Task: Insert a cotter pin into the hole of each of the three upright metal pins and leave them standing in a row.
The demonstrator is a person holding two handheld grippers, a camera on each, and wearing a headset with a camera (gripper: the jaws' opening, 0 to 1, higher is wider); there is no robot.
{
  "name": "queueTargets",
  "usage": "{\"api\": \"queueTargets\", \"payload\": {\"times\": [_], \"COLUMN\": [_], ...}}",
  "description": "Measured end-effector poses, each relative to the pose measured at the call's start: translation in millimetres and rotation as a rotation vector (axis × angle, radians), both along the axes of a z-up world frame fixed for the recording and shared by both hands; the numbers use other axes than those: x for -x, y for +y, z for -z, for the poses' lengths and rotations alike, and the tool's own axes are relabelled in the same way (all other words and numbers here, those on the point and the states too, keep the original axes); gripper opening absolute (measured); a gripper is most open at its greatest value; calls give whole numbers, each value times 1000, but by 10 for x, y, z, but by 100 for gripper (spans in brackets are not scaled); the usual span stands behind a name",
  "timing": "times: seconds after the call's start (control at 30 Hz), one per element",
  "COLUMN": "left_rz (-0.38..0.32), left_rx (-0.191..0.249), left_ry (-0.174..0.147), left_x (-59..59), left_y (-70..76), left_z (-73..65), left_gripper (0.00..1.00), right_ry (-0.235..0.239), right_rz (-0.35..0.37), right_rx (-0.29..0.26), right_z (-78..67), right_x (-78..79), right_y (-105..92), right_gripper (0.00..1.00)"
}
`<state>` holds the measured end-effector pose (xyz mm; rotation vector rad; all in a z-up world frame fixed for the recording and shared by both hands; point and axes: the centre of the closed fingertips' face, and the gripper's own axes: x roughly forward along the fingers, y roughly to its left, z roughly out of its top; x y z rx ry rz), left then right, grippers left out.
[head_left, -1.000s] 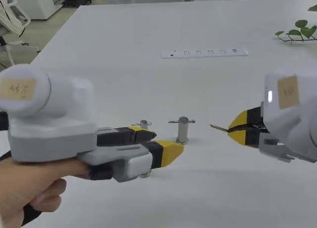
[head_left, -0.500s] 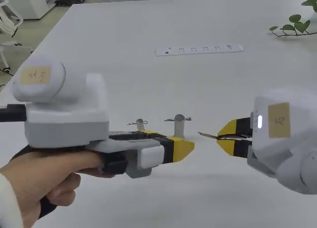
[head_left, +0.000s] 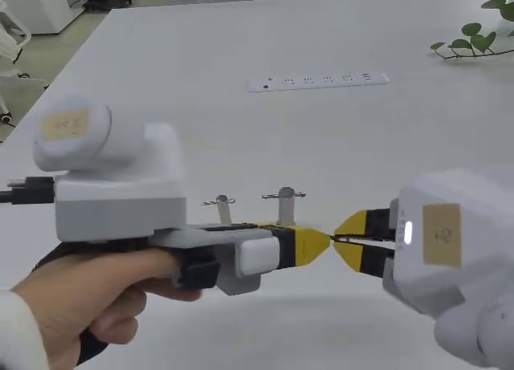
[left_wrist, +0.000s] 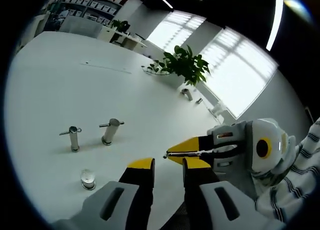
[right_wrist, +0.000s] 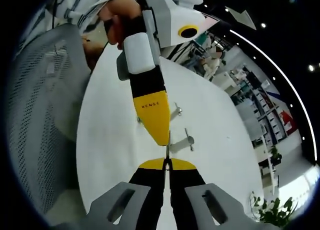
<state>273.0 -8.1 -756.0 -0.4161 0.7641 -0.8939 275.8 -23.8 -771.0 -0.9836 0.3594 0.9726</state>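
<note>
At lower centre the left gripper [left_wrist: 168,167] has jaws apart, empty; the bare metal pin [left_wrist: 88,179] stands lower left. Beyond, the right gripper [left_wrist: 180,153] clamps the cotter pin [right_wrist: 169,144]: light, thin, probably springy, best held by its loop.

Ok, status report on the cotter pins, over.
Right gripper shut on cotter pin. Left gripper open, empty, nose to nose with it. Two metal pins fitted, third metal pin bare.
</note>
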Motion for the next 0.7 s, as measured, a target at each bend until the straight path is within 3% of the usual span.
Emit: {"api": "queueTargets", "payload": {"times": [0.27, 0.7], "left_rz": [-1, -11], "left_rx": [20, 21], "left_ry": [34, 46], "left_x": [24, -10], "left_y": [-26, -16], "left_z": [19, 47], "left_gripper": [15, 6], "right_ry": [1, -5], "right_rz": [5, -9], "right_rx": [-10, -6], "right_z": [15, 25], "right_x": [28, 34], "right_y": [15, 61], "right_gripper": [2, 2]}}
